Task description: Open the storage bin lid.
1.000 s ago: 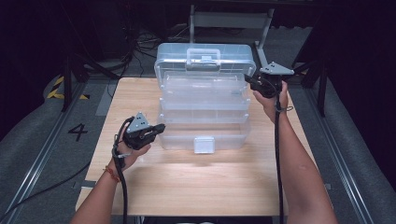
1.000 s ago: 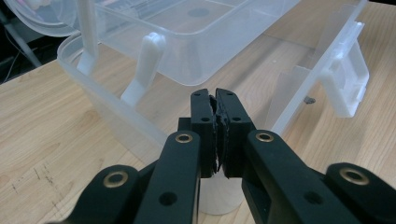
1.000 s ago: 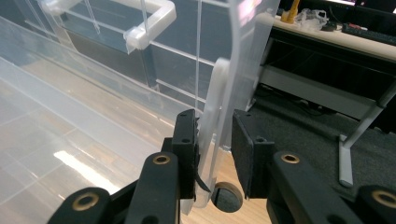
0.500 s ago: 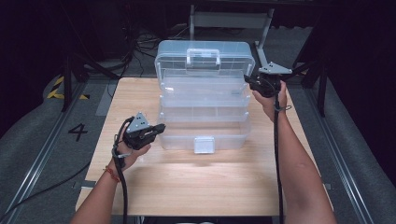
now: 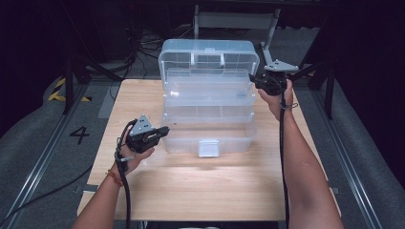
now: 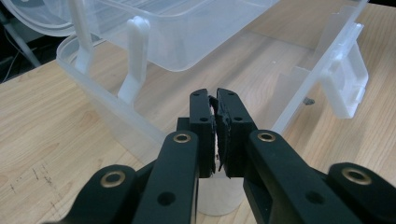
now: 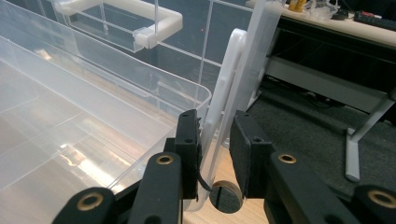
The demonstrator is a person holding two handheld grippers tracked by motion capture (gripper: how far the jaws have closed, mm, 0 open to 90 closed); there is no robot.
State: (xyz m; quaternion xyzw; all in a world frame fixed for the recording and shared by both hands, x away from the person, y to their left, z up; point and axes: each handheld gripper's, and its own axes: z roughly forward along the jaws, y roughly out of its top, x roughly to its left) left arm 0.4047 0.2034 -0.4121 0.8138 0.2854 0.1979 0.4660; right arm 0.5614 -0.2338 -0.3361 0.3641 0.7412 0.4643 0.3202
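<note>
A clear plastic tiered storage box (image 5: 208, 107) stands opened out on the pale wooden table (image 5: 191, 186), its lid with a white handle (image 5: 207, 53) upright at the back and a white latch (image 5: 208, 148) at the front. The only writing is a black numeral "4" (image 5: 79, 134) on the grey floor strip left of the table. The left gripper view shows the left gripper (image 6: 215, 105) clenched on the bottom tray's thin clear wall beside a white pivot arm (image 6: 133, 58); the high view shows that gripper (image 5: 162, 131) at the box's front left corner. The right gripper view shows the right gripper (image 7: 215, 140) at the upper tray's corner, with a white hinge strut (image 7: 223, 112) between its jaws, against the left pad and with a gap before the right one.
</note>
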